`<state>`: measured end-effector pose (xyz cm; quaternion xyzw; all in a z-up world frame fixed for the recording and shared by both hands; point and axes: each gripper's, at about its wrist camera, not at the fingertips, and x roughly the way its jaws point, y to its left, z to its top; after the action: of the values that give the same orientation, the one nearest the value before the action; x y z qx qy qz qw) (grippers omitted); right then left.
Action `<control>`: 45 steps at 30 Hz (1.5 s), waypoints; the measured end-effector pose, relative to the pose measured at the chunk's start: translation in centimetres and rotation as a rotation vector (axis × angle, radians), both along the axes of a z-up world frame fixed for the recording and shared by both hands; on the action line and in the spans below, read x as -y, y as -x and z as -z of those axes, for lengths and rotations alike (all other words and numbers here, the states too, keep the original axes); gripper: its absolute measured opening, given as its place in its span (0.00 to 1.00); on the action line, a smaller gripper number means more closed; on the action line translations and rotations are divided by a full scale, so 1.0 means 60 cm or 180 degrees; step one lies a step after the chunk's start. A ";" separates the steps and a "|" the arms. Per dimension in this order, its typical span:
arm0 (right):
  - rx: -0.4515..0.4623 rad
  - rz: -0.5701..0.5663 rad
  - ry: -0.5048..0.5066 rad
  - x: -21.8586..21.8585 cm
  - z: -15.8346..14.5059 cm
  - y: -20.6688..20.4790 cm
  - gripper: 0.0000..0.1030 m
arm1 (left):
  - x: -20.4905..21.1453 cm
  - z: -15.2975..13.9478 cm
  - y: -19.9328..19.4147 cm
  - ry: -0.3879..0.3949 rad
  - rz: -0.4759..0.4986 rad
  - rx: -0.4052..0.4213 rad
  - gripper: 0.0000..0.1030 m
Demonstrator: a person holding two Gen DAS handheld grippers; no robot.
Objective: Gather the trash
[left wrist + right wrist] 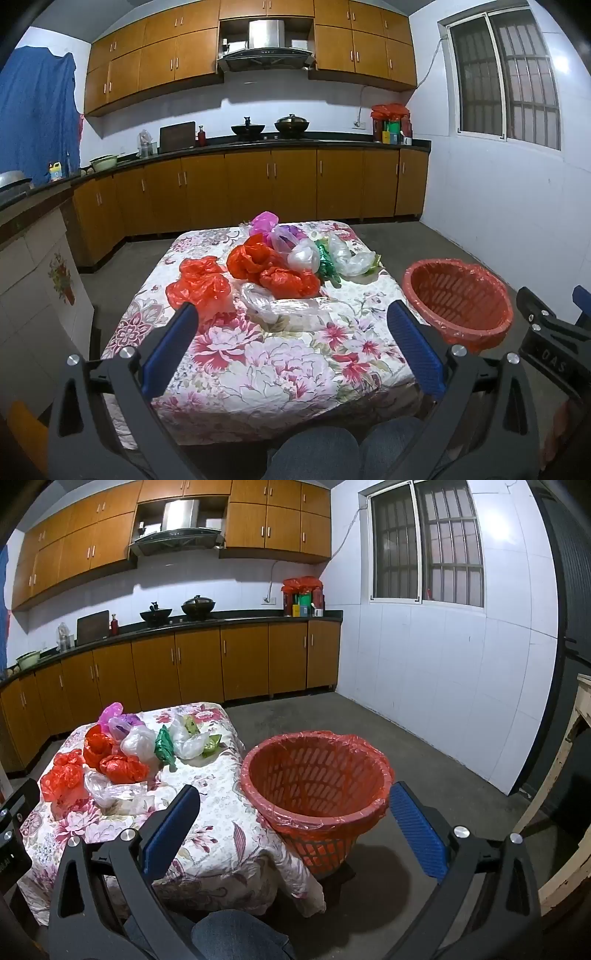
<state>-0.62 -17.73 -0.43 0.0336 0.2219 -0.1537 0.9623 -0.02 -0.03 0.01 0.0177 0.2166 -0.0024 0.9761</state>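
Several crumpled plastic bags lie on a table with a floral cloth [280,362]: red bags [201,284] [290,282], a clear bag [273,301], white bags [349,258], a green one [327,264] and a pink one [263,221]. A red basket [458,302] lined with a red bag stands right of the table; it also shows in the right wrist view [316,786]. My left gripper [293,317] is open and empty above the table's near half. My right gripper [295,801] is open and empty in front of the basket.
Kitchen cabinets and a black counter [258,142] with pots run along the far wall. A concrete floor [424,760] lies right of the basket. A wooden frame [569,775] stands at far right. The person's knees [332,454] are below the table's near edge.
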 end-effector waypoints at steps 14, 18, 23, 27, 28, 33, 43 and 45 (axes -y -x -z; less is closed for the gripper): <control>0.0007 0.0002 0.0025 -0.003 0.000 0.001 0.98 | -0.001 0.000 -0.001 0.0018 0.0006 -0.0010 0.96; 0.0002 0.0002 0.0019 0.001 0.002 0.000 0.98 | -0.001 0.000 -0.001 0.0016 0.0003 -0.0010 0.96; -0.0003 0.0002 0.0014 0.001 0.001 0.001 0.98 | -0.001 0.000 -0.001 0.0018 0.0003 -0.0011 0.96; -0.0007 0.0001 0.0011 0.002 0.006 0.000 0.98 | -0.001 0.000 -0.001 0.0017 0.0005 -0.0012 0.96; -0.0009 0.0002 0.0009 0.002 0.006 0.000 0.98 | -0.001 0.000 -0.001 0.0015 0.0002 -0.0013 0.96; -0.0010 0.0002 0.0007 0.002 0.006 0.000 0.98 | -0.003 0.005 0.000 0.0020 0.0001 -0.0019 0.96; -0.0013 0.0005 0.0004 0.001 0.008 0.001 0.98 | -0.003 0.006 -0.001 0.0022 0.0003 -0.0025 0.96; -0.0012 0.0005 0.0002 0.002 0.007 0.001 0.98 | -0.003 0.005 -0.001 0.0022 0.0003 -0.0028 0.96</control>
<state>-0.67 -17.83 -0.86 0.0331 0.2236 -0.1546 0.9618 0.03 0.14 -0.32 0.0144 0.2210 -0.0037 0.9752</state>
